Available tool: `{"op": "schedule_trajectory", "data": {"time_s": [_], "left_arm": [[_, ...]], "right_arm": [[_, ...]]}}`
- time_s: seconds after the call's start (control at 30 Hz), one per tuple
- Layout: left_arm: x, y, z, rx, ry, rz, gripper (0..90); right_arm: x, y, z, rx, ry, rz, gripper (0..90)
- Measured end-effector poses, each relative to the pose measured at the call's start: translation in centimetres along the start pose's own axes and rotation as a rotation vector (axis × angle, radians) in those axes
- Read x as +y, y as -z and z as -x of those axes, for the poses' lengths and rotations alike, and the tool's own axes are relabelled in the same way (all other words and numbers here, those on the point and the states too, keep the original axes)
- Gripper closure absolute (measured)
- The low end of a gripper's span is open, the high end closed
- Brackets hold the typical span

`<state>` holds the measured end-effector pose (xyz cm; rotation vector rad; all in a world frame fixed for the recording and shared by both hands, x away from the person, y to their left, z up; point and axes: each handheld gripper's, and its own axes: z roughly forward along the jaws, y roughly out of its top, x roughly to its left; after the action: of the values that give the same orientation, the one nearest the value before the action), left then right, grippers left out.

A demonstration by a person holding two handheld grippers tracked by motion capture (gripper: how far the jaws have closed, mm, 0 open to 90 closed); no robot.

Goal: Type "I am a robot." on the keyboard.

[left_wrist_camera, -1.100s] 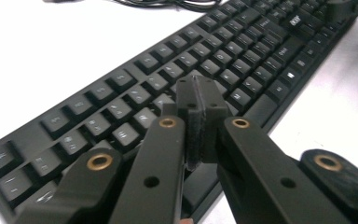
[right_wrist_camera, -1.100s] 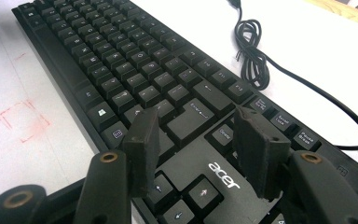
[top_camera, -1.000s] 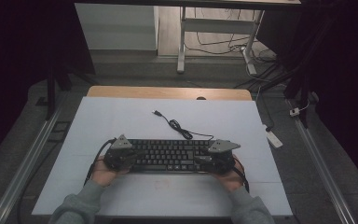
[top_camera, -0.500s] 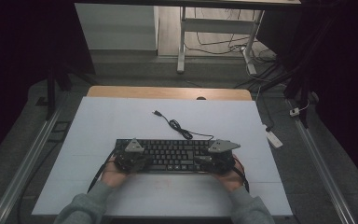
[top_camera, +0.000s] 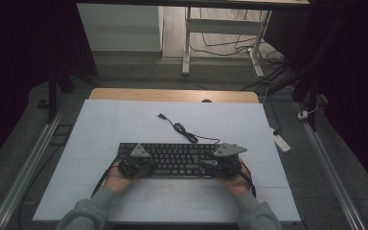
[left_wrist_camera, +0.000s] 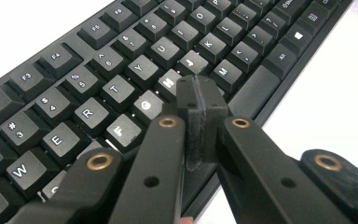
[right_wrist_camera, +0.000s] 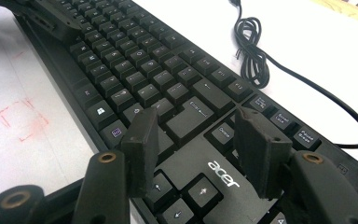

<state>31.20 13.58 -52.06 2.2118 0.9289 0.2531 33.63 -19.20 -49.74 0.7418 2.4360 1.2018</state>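
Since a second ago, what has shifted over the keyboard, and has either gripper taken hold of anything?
The left gripper slid rightward from the keyboard's left end to over its letter keys; its jaws are shut on nothing, tip at the H key. The right gripper stayed over the right end, jaws open above the arrow keys, gripping nothing. Keyboard and its coiled cable lie as before.

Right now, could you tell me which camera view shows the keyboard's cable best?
The high view: the cable runs whole from the keyboard through a coiled bundle to its plug on the table. The right gripper view shows the coil and part of the run. The left gripper view looks along the keys.
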Motion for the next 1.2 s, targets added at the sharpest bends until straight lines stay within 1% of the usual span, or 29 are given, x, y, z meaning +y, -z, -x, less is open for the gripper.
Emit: {"op": "schedule_trajectory", "data": {"time_s": [0.1, 0.13, 0.27, 0.37, 0.43, 0.5, 0.6, 0.73, 0.83, 0.97, 1.1, 1.2], "left_arm": [[0.0, -0.1, 0.0, 0.0, 0.0, -0.001, 88.9], [-0.1, -0.2, 0.0, 0.0, 0.001, -0.01, 88.9], [-0.1, -0.3, 0.0, -0.009, 0.004, -0.008, 89.0], [-0.1, -0.1, 0.1, 0.0, 0.001, 0.007, 88.9], [0.0, 0.3, 0.0, 0.001, 0.004, 0.029, 88.2], [0.0, 0.8, -0.1, -0.007, 0.023, 0.057, 83.7], [-0.1, 1.8, -0.5, -0.024, 0.051, 0.089, 72.6], [-0.4, 3.1, -1.0, -0.005, 0.08, 0.12, 55.7], [-0.6, 3.7, -1.5, 0.009, 0.106, 0.131, 46.6], [-1.1, 4.3, -2.3, 0.033, 0.143, 0.132, 39.8], [-1.4, 4.7, -3.0, 0.038, 0.173, 0.133, 36.6], [-1.6, 4.9, -3.2, 0.044, 0.179, 0.13, 35.1]], "right_arm": [[0.0, 0.0, 0.0, -0.003, 0.003, 0.001, 50.2], [0.0, 0.0, 0.0, -0.002, 0.003, 0.0, 50.2], [0.0, 0.0, 0.0, -0.003, 0.003, 0.001, 50.1], [0.0, 0.0, 0.0, -0.003, 0.001, 0.0, 50.1], [0.0, -0.1, 0.0, -0.003, 0.002, 0.0, 50.1], [0.0, 0.0, 0.0, -0.003, 0.002, 0.0, 50.1], [0.0, 0.0, 0.0, 0.001, 0.001, 0.003, 50.1], [0.0, 0.0, 0.0, -0.003, 0.003, 0.0, 50.1], [0.0, -0.1, 0.0, -0.002, 0.003, -0.001, 50.0], [0.0, -0.1, 0.0, -0.002, 0.003, -0.001, 49.9], [0.0, -0.1, 0.0, -0.002, 0.005, -0.001, 50.0], [0.0, -0.1, 0.0, 0.002, 0.007, 0.001, 50.0]]}}
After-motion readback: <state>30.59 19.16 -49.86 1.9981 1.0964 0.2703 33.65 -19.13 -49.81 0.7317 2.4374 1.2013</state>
